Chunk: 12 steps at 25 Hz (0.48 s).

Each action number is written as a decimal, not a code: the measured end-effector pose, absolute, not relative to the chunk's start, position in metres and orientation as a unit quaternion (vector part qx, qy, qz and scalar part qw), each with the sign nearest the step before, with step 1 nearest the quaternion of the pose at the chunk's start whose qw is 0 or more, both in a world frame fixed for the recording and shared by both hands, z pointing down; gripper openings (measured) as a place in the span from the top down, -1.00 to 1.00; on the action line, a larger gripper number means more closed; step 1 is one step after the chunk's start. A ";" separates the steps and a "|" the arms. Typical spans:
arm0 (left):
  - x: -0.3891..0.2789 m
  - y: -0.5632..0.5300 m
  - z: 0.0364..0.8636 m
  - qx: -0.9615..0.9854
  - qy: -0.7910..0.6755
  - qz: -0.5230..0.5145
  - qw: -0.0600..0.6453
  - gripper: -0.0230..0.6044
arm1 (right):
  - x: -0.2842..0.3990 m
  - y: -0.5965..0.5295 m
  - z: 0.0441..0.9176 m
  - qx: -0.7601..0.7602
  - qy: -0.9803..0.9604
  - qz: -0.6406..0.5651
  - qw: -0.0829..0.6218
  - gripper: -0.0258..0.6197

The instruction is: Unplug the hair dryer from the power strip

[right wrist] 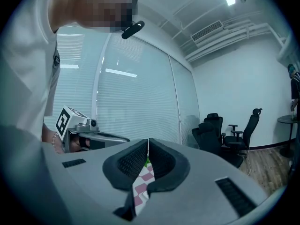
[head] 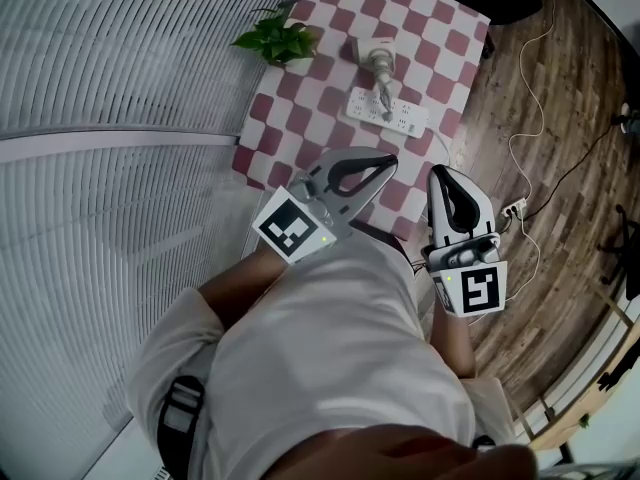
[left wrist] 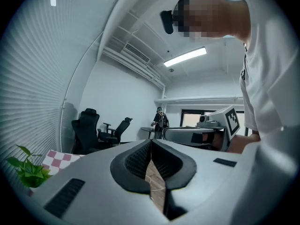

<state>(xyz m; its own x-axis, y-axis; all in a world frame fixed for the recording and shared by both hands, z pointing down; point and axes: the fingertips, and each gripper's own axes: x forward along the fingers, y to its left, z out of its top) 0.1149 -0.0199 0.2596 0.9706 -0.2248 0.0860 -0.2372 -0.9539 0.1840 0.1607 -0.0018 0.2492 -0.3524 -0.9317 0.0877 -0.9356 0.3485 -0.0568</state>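
Observation:
A white power strip [head: 387, 113] lies on the red-and-white checked table [head: 300, 118]. The pale hair dryer [head: 378, 63] rests just behind it, its end reaching down to the strip. My left gripper [head: 388, 159] hovers over the table's near edge, short of the strip, jaws shut with nothing in them. My right gripper [head: 438, 173] is beside it to the right, also shut and empty. In the left gripper view the left gripper [left wrist: 151, 142] points level into the room. The right gripper [right wrist: 148, 142] points level too, with checked cloth showing below its pads.
A potted green plant [head: 278, 40] stands at the table's far left corner. White cables and a small floor socket [head: 513, 208] lie on the wooden floor to the right. Window blinds [head: 110, 88] run along the left. Office chairs [left wrist: 91, 130] and a distant person [left wrist: 161, 122] stand across the room.

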 end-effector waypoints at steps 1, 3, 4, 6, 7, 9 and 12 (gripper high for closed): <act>0.114 -0.022 0.262 0.988 -0.114 0.035 0.097 0.83 | 0.160 -0.003 0.251 0.572 -0.819 0.049 0.022 0.82; 0.113 -0.026 0.266 0.989 -0.106 0.041 0.093 0.83 | 0.159 -0.007 0.255 0.577 -0.814 0.050 0.028 0.82; 0.113 -0.028 0.268 0.990 -0.101 0.045 0.088 0.83 | 0.158 -0.009 0.257 0.580 -0.812 0.051 0.031 0.82; 0.111 -0.031 0.272 0.991 -0.090 0.054 0.080 0.83 | 0.154 -0.011 0.262 0.587 -0.807 0.053 0.037 0.82; 0.110 -0.033 0.275 0.991 -0.086 0.058 0.079 0.83 | 0.152 -0.013 0.265 0.590 -0.805 0.053 0.041 0.82; 0.107 -0.038 0.283 0.992 -0.079 0.067 0.077 0.83 | 0.148 -0.017 0.273 0.596 -0.800 0.052 0.049 0.82; 0.103 -0.048 0.296 0.991 -0.072 0.083 0.071 0.83 | 0.141 -0.029 0.281 0.611 -0.788 0.061 0.049 0.82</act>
<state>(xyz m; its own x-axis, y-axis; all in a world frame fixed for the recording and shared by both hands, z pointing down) 0.1027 -0.0478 0.2959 0.9759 -0.1309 0.1746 -0.1545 -0.9795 0.1293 0.1415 -0.0292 0.2806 -0.2479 -0.9569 0.1512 -0.9688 0.2453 -0.0358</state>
